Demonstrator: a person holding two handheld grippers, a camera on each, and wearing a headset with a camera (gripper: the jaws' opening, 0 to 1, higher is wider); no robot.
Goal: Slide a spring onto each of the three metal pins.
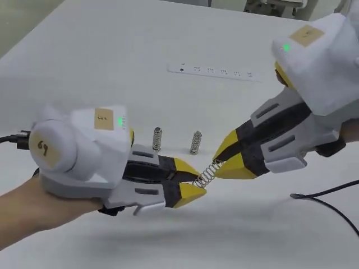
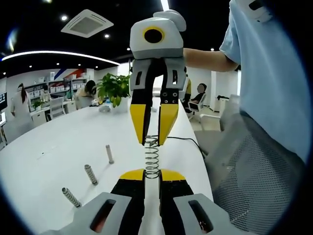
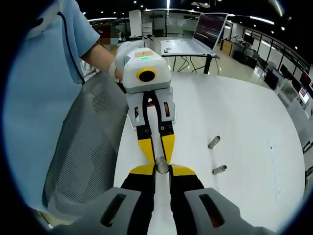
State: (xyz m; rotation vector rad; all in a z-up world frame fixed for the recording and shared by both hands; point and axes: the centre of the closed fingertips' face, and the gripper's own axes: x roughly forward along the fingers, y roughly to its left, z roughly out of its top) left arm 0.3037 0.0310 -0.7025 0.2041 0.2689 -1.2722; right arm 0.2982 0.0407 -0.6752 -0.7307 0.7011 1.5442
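A short coil spring (image 1: 206,174) is stretched between my two grippers above the white table. My left gripper (image 1: 192,186) is shut on its lower end, and my right gripper (image 1: 222,163) is shut on its upper end. In the left gripper view the spring (image 2: 152,157) rises from my left gripper (image 2: 152,173) into the right gripper (image 2: 153,140). In the right gripper view the spring (image 3: 162,165) shows end-on. Two pins carrying springs (image 1: 157,139) (image 1: 196,143) stand just beyond. A bare metal pin (image 2: 110,153) stands beside them in a row.
A white power strip (image 1: 216,72) lies farther back on the table (image 1: 112,67). A black cable (image 1: 328,203) runs along the right side. A mesh chair (image 2: 254,181) and the person's blue shirt sit behind the grippers.
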